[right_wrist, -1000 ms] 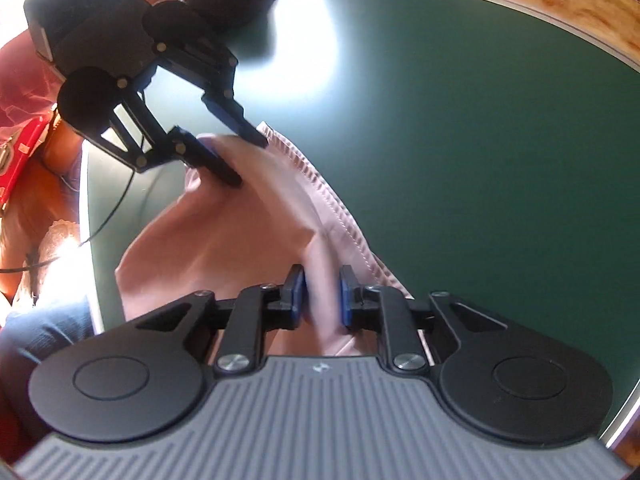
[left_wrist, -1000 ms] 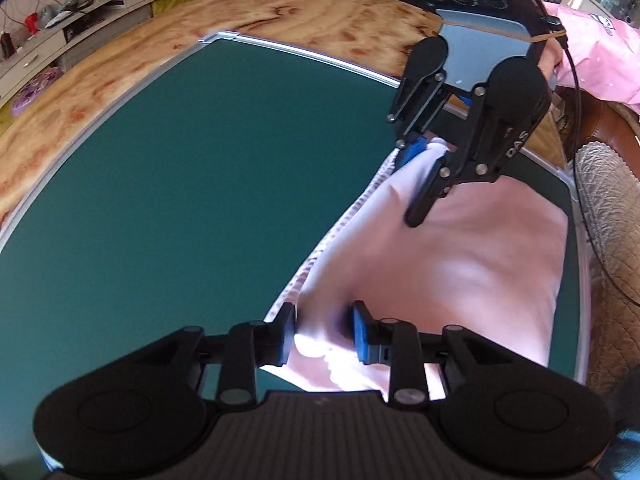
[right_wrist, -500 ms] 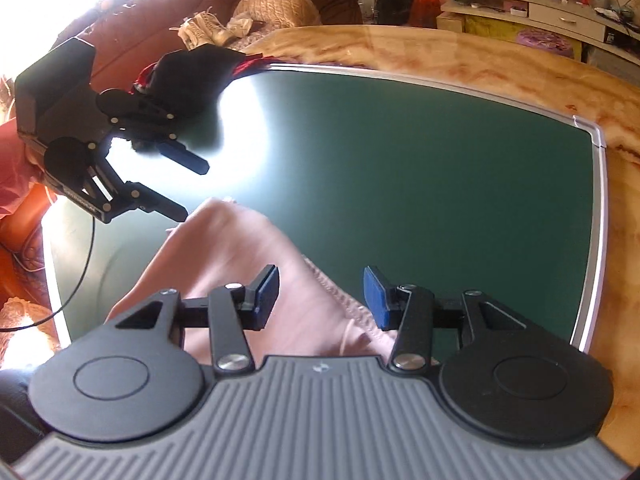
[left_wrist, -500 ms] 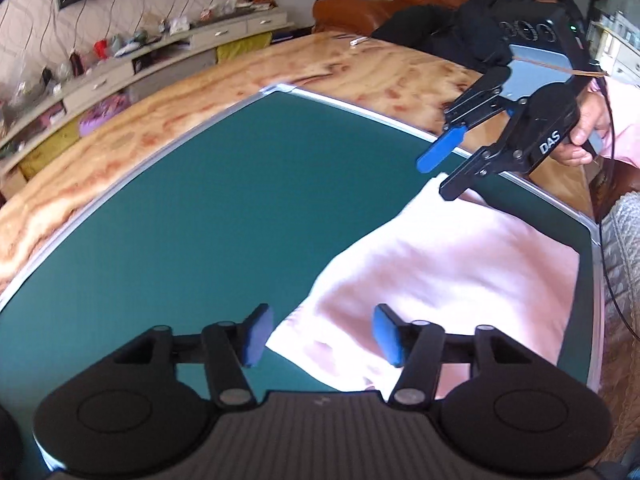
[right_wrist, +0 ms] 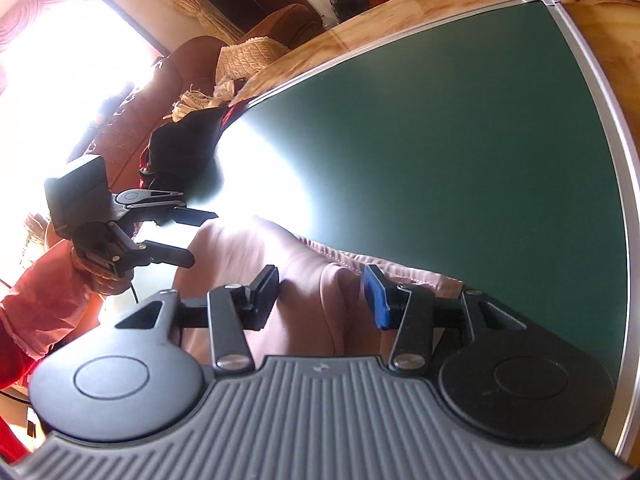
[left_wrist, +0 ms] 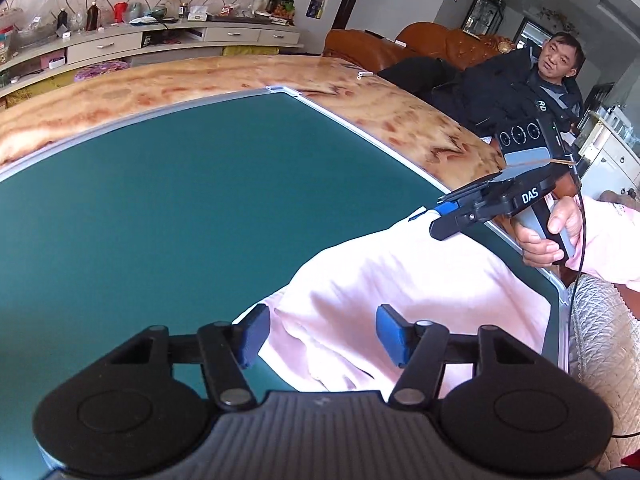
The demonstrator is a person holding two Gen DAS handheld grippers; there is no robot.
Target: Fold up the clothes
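Both the left gripper [left_wrist: 322,334] and right gripper [right_wrist: 322,296] have just released; their parted fingers hover over the pink garment [left_wrist: 420,280] lying on the green surface [left_wrist: 180,208].

Right hand-held gripper [right_wrist: 322,300] is hanging over the pink garment [right_wrist: 304,280], jaws apart and just been opening, cloth lying between the pads but not pinched. Left hand-held gripper [right_wrist: 198,236] is sitting at the garment's far edge, jaws apart too. Garment is lying bunched on the green mat [right_wrist: 460,152] of the worktop [right_wrist: 600,12].
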